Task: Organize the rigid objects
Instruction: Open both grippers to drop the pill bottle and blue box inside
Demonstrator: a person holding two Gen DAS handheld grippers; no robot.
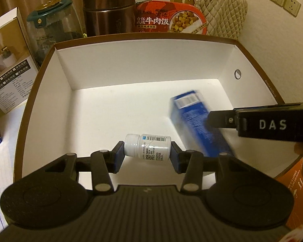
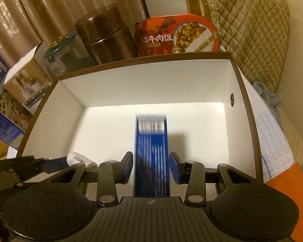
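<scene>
Left wrist view. The left gripper (image 1: 147, 155) hung over the near part of an open white-lined cardboard box (image 1: 143, 60) with a brown rim. Its fingers (image 1: 119, 157) were closed on a small white pill bottle (image 1: 147, 148), one pad on the cap, the other on the base. The bottle's long axis ran crosswise, cap toward the left of the picture, label and barcode facing up. Whether it touched the box floor could not be told. To the right, a blue carton (image 1: 194, 121), blurred, slanted inside the box with its barcode end toward the back wall. One dark arm of the right gripper (image 1: 222, 119) overlapped its near part.

Right wrist view. The right gripper (image 2: 151, 169) pointed down into the same box (image 2: 147, 58). Its fingers (image 2: 175, 167) stood narrowly apart, a slim gap showing on each side of the blue carton (image 2: 151, 147), so the pads did not appear to press on it. The carton's long axis ran straight away from the camera, barcode end toward the back wall; the blur suggested it was moving, probably just let go. The pill bottle (image 2: 80, 160) showed at lower left behind the left gripper's arm.

Progress, as judged: the carton was in the box and seemingly free; the bottle was inside the box walls but not yet released. Outside the box, behind it, stood a brown metal canister (image 2: 109, 38), a glass jar with a teal lid (image 2: 64, 54) and a red instant beef-rice tub (image 2: 175, 36); whether these were also to be packed could not be told.
</scene>
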